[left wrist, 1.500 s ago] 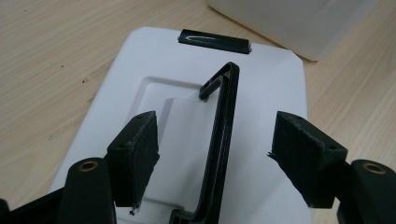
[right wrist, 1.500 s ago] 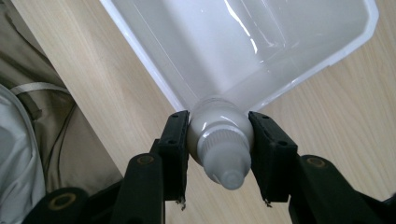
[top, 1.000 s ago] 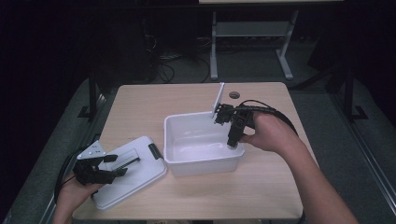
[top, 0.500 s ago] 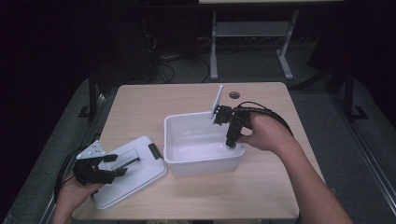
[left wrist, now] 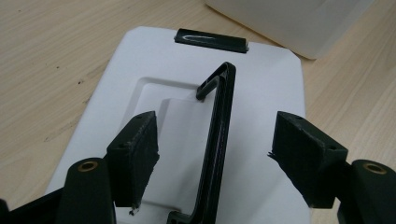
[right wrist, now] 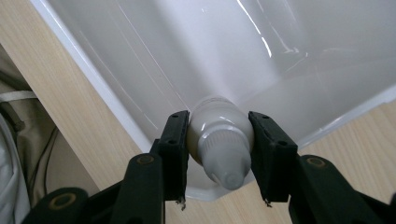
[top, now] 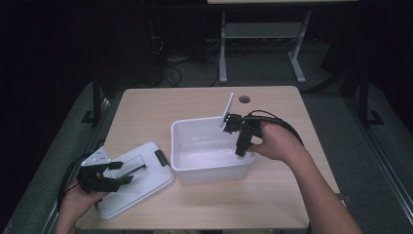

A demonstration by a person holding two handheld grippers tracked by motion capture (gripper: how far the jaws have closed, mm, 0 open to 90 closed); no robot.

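Note:
A white plastic bin (top: pixel 209 168) stands open in the middle of the table. Its white lid (top: pixel 146 165) lies flat to the left, with a black handle (left wrist: pixel 219 121) and a black latch (left wrist: pixel 211 40). My left gripper (top: pixel 129 173) hovers low over the lid, open, its jaws on either side of the handle without touching it (left wrist: pixel 212 154). My right gripper (top: pixel 240 151) points down into the bin's right side. It is shut on a small white bottle (right wrist: pixel 219 140), cap toward the camera, close to the bin's inner wall (right wrist: pixel 187 46).
The wooden table (top: pixel 160 107) has a round cable hole (top: pixel 244 99) near its far edge. A grey desk frame (top: pixel 263 34) stands on the dark floor beyond. A corner of the bin (left wrist: pixel 299 23) lies just past the lid.
My right hand has sunk a little into the bin with the bottle still gripped. The left gripper and the lid have stayed put.

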